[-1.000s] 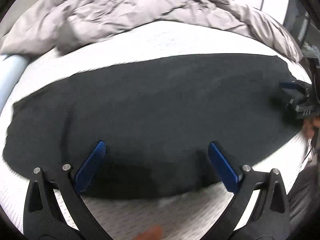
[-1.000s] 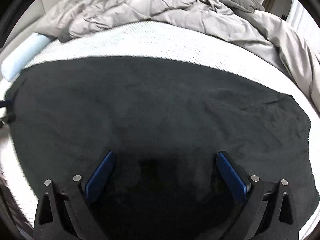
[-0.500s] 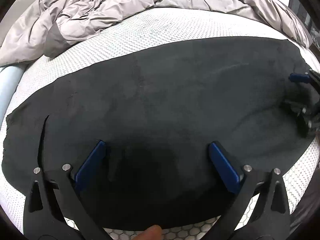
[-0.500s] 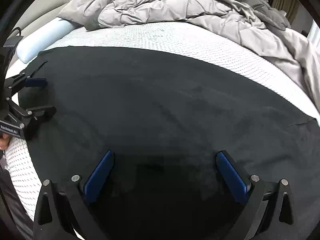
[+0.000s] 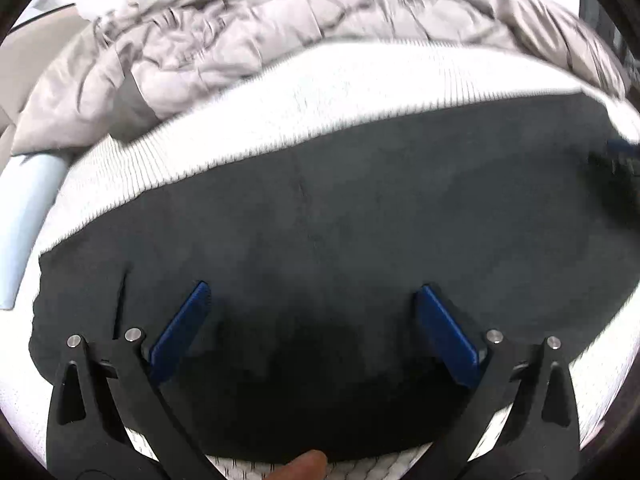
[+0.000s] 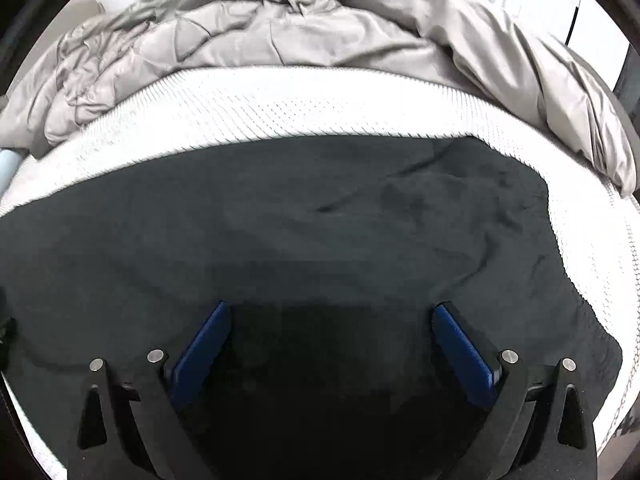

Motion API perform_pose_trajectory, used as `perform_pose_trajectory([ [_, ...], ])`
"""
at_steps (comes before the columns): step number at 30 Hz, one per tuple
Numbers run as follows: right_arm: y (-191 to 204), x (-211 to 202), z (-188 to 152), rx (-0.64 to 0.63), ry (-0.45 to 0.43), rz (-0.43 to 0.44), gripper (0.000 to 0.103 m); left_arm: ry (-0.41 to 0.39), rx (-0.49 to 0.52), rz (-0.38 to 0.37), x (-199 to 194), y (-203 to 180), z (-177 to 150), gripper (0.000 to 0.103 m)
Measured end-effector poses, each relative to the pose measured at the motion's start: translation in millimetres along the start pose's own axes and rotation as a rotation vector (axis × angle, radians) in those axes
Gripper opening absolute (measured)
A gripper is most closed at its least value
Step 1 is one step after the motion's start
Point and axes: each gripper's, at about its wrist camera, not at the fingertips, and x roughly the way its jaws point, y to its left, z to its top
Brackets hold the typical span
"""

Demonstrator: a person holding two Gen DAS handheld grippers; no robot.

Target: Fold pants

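Observation:
Black pants [image 5: 340,240] lie spread flat across a white mattress [image 5: 280,112]; they also fill the right wrist view [image 6: 300,232]. My left gripper [image 5: 312,292] is open and empty, its blue fingers just above the left part of the pants near the front edge. My right gripper [image 6: 332,312] is open and empty, low over the right part of the pants. The right gripper shows as a blurred dark shape at the far right of the left wrist view [image 5: 616,160]. A few shallow creases run across the right end of the pants.
A crumpled grey duvet [image 6: 280,36] is piled along the far side of the mattress, also in the left wrist view [image 5: 220,48]. A pale blue bolster [image 5: 28,208] lies at the left edge. The mattress's right edge [image 6: 600,248] lies beside the pants.
Both views have tilted up and pulled back a little, showing more mattress and duvet. The left gripper has left the right wrist view. Both grippers stay open.

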Motion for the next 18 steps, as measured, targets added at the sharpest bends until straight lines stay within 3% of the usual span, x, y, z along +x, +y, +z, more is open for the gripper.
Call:
perform_pose_trajectory([
  [2, 31, -8, 2, -0.058, -0.015, 0.098, 0.103, 0.034, 0.004, -0.023, 12, -4, 12, 0.103],
  [5, 80, -5, 3, -0.171, 0.001, 0.213, 0.103, 0.119, 0.033, 0.036, 40, -3, 13, 0.103],
  [6, 90, -1, 1, -0.192, 0.011, 0.224, 0.103, 0.129, 0.001, 0.0, 42, 4, 13, 0.103],
  [8, 107, 14, -3, -0.261, 0.055, 0.173, 0.103, 0.139, -0.051, 0.004, 39, 23, 13, 0.103],
  [12, 95, 20, -6, -0.257, 0.039, 0.122, 0.103, 0.135, -0.135, 0.112, 33, 80, -6, 0.103],
  [15, 75, 20, -8, -0.227, 0.036, 0.058, 0.103, 0.121, -0.245, 0.032, 32, 107, -21, 0.103],
  [18, 60, 22, -5, -0.179, 0.058, 0.061, 0.102, 0.112, -0.19, 0.082, 25, 96, -17, 0.102],
])
